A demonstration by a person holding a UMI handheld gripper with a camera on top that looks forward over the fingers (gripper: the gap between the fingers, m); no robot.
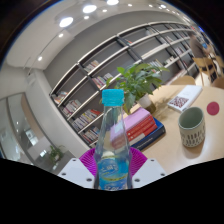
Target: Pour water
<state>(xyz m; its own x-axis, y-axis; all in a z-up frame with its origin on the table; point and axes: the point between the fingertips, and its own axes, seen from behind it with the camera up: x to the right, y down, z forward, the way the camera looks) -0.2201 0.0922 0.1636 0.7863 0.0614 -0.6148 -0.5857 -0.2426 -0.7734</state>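
Magenta pads (88, 160) of the gripper (112, 172) press both sides of the water bottle (112, 140), held tilted left of the green cup (191, 127); thin, slippery plastic probably flexes, so gripping mid-body seems best

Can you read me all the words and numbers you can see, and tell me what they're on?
No words can be read here.
Water bottle, between the claw's fingers: clear with a blue cap, no label seen.
Stacked books behind it: cover writing too small.
Green mug: no writing seen.
Open book: print too blurred.
Bookshelf spines: too far away.
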